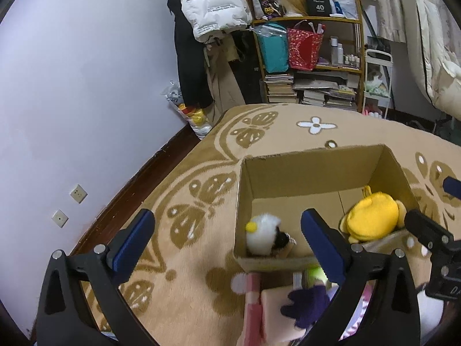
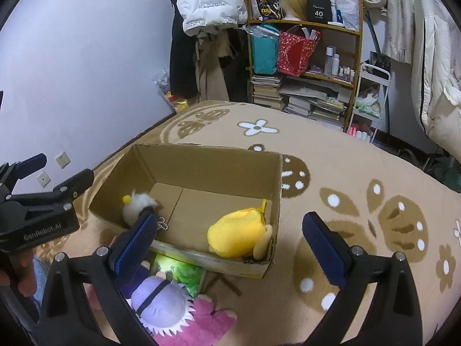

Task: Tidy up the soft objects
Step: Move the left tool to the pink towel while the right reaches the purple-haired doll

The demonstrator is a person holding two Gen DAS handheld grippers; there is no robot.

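An open cardboard box [image 1: 302, 173] [image 2: 207, 161] sits on the patterned rug. Inside lie a yellow plush [image 1: 371, 216] [image 2: 239, 235] at its right and a white fluffy plush with a yellow pompom [image 1: 263, 233] [image 2: 137, 206] at its left. In front of the box lie a purple-haired doll [image 2: 161, 302] [image 1: 308, 305], a pink plush [image 2: 207, 317] and a green item [image 2: 178, 271]. My left gripper [image 1: 227, 242] is open and empty, left of the box front; it also shows in the right wrist view [image 2: 54, 170]. My right gripper [image 2: 227, 245] is open and empty above the box front.
A beige rug with brown butterfly pattern [image 1: 187, 201] covers the floor. A cluttered shelf with books and bags [image 1: 308, 57] stands at the back, with hanging coats [image 1: 213, 8] and a white wall [image 1: 72, 86] at the left. A white quilt [image 2: 438, 86] hangs at the right.
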